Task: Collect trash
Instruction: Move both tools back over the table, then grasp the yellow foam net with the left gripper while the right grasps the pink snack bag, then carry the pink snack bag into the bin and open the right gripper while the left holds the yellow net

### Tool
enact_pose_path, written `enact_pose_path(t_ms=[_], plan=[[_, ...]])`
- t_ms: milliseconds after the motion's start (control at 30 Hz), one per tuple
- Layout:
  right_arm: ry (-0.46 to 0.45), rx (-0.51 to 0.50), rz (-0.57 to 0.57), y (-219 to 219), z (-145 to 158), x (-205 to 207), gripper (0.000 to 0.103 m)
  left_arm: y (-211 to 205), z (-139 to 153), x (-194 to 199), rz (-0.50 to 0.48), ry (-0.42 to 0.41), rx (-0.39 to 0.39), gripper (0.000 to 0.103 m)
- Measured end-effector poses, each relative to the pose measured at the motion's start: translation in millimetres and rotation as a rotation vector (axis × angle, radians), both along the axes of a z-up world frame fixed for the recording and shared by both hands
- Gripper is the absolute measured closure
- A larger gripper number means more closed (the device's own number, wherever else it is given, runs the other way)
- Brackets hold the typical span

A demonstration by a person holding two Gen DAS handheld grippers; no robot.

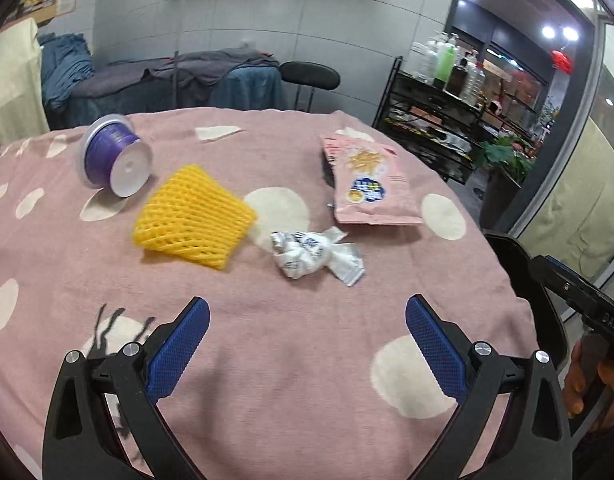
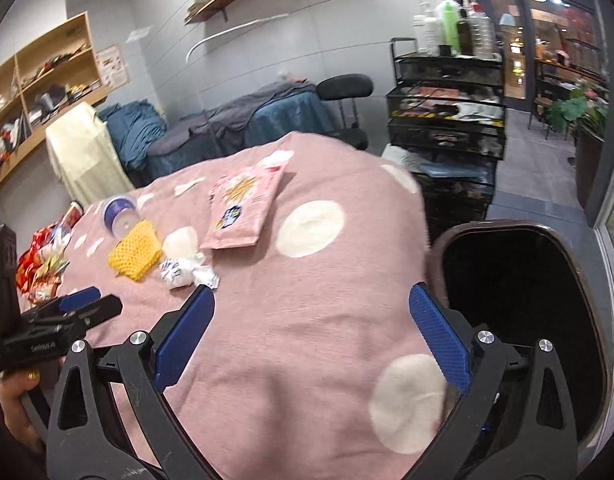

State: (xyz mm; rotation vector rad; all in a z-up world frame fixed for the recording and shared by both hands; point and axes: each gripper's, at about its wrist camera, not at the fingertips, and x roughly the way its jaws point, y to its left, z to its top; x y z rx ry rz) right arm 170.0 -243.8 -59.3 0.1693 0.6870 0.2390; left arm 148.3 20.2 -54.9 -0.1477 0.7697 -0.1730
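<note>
Crumpled white wrapper [image 1: 307, 254] lies on the pink-clothed surface [image 1: 267, 360], straight ahead of the left tool [image 1: 307, 322], nearer it than the right tool [image 2: 311, 310]; both gape wide, empty.

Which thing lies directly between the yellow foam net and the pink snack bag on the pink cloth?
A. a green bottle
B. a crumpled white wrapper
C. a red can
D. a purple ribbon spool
B: the crumpled white wrapper lies on the pink cloth, right of the yellow foam net and just below the pink snack bag.
</note>
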Motion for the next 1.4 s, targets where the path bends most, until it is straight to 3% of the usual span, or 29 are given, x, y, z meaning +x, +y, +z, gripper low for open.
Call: enact_pose_path(t_ms=[233, 400, 567, 700, 767, 933, 1033, 1133, 1400], plan=[[0.062, -0.075, 0.144, 47, -4, 30, 0.007, 59, -9, 26, 0.075, 0.060, -0.047, 0.006], [0.109, -0.048, 0.177, 67, -7, 67, 0.007, 80, -24, 55, 0.077, 0.133, -0.126, 0.006], [0.215, 0.022, 0.198, 69, -21, 107, 0.025, 94, -27, 74, 0.072, 0.147, -0.184, 0.006], [0.278, 0.134, 0.227, 65, -31, 132, 0.036, 95, -27, 84, 0.038, 0.138, -0.225, 0.008], [0.297, 0.171, 0.231, 66, -36, 143, 0.047, 93, -28, 88, 0.025, 0.132, -0.229, 0.013], [0.332, 0.206, 0.237, 72, -44, 159, 0.076, 93, -29, 96, -0.002, 0.127, -0.283, 0.058], [0.326, 0.238, 0.276, 74, -42, 156, 0.095, 90, -27, 90, -0.016, 0.115, -0.286, 0.079], [0.294, 0.240, 0.278, 73, -35, 149, 0.098, 85, -20, 81, -0.027, 0.086, -0.281, 0.084], [0.167, 0.218, 0.273, 62, -3, 109, 0.099, 71, 19, 39, 0.003, -0.057, -0.219, 0.085]])
